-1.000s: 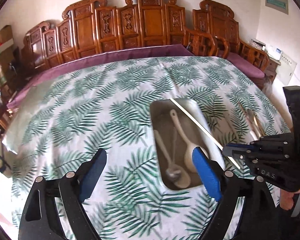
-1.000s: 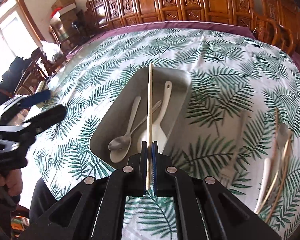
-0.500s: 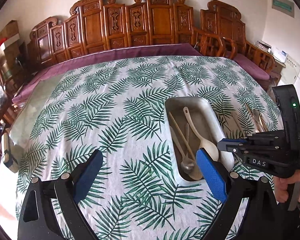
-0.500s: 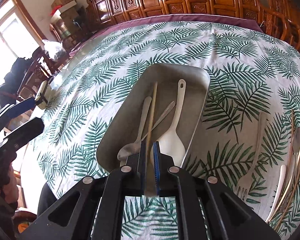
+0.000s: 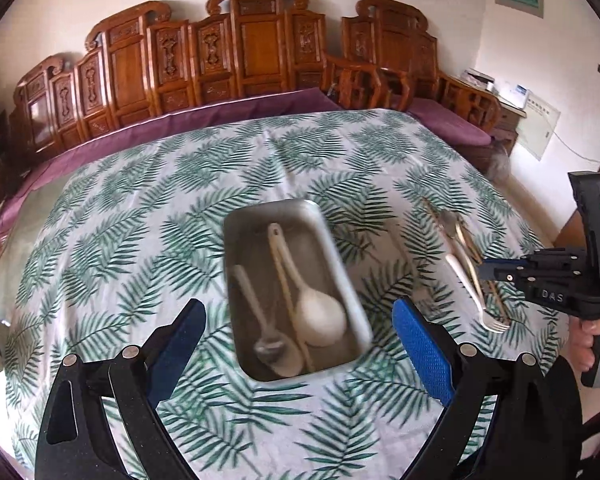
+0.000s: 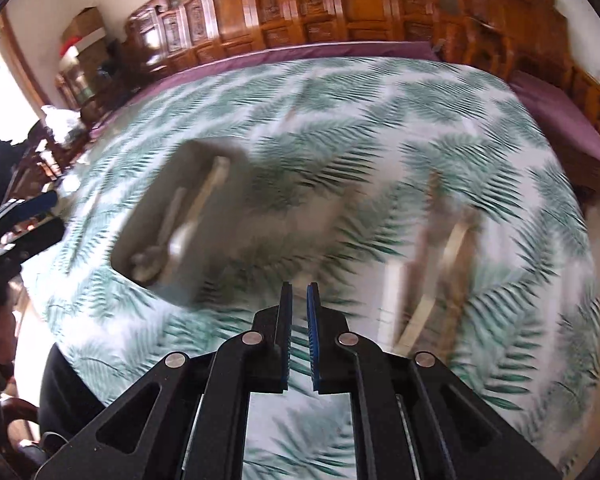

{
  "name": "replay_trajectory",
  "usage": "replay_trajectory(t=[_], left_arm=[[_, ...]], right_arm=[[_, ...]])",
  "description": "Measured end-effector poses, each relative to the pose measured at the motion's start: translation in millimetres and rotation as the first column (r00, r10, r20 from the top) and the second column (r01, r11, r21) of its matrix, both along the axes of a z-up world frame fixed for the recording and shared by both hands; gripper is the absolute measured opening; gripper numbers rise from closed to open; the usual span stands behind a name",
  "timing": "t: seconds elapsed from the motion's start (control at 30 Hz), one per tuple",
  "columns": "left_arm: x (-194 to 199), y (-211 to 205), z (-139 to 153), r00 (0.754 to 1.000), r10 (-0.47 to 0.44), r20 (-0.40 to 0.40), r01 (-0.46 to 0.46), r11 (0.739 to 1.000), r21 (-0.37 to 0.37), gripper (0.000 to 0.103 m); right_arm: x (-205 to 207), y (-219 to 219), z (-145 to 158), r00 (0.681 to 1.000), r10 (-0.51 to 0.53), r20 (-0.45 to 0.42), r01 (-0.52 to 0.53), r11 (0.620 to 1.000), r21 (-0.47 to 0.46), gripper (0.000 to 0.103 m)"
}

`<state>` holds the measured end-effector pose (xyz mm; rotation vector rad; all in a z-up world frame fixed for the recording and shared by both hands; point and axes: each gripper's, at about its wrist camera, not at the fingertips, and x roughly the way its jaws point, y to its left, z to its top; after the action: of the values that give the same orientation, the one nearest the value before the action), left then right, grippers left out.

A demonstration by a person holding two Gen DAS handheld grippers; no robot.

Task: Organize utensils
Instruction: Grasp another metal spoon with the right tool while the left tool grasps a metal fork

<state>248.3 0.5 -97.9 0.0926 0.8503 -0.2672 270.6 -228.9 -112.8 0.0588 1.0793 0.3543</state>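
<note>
The loose bundle of slim, light, stiff, probably slippery utensils (image 5: 466, 264) lay on the palm-print surface (image 5: 140, 240) right of the steel tray (image 5: 340, 276), long axes running away from the person, best pinched mid-handle; right tongs (image 6: 299, 336) nearly shut, empty; left tongs (image 5: 300, 344) wide, empty.

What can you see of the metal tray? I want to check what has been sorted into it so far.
The metal tray is a shallow rectangular pan, dull grey like steel, with rounded corners. It lies flat on the palm-leaf tablecloth, lengthwise away from the camera. Inside lie a white ladle-like spoon, a metal spoon and a single chopstick. Neither gripper touches it.
</note>
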Motion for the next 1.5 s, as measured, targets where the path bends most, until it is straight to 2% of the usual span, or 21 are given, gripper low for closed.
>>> replay_trajectory(t=[0.23,0.47,0.63,0.83,1.03,1.2,1.27,1.5], left_arm=[[9,-44,-8,0.997,-0.066,-0.028,0.065,0.998,-0.023,0.091],[20,-72,-12,0.996,-0.086,-0.037,0.085,0.996,-0.032,0.091],[26,-80,-16,0.994,-0.092,-0.053,0.090,0.995,-0.035,0.091],[25,-91,-26,0.991,-0.113,-0.074,0.112,0.994,-0.016,0.091],[25,-95,-33,0.989,-0.119,-0.091,0.117,0.993,-0.023,0.091],[26,-99,-36,0.988,-0.119,-0.101,0.117,0.993,-0.021,0.091],[26,-101,-39,0.987,-0.119,-0.109,0.118,0.993,-0.024,0.091],[31,-111,-48,0.982,-0.131,-0.136,0.127,0.991,-0.037,0.089]], right_arm=[[18,-46,-28,0.997,-0.064,-0.032,0.063,0.997,-0.041,0.014],[56,-49,-45,0.998,-0.042,-0.043,0.039,0.996,-0.079,0.014],[79,-50,-61,0.998,-0.019,-0.065,0.010,0.990,-0.140,0.014],[89,-52,-76,0.995,-0.025,-0.092,0.006,0.979,-0.203,0.014],[96,-48,-84,0.994,-0.006,-0.110,-0.019,0.974,-0.226,0.014],[100,-48,-83,0.993,-0.023,-0.117,-0.003,0.975,-0.221,0.014],[98,-47,-84,0.994,-0.019,-0.108,-0.006,0.973,-0.229,0.009],[84,-55,-74,0.994,-0.064,-0.086,0.050,0.986,-0.158,0.006]])
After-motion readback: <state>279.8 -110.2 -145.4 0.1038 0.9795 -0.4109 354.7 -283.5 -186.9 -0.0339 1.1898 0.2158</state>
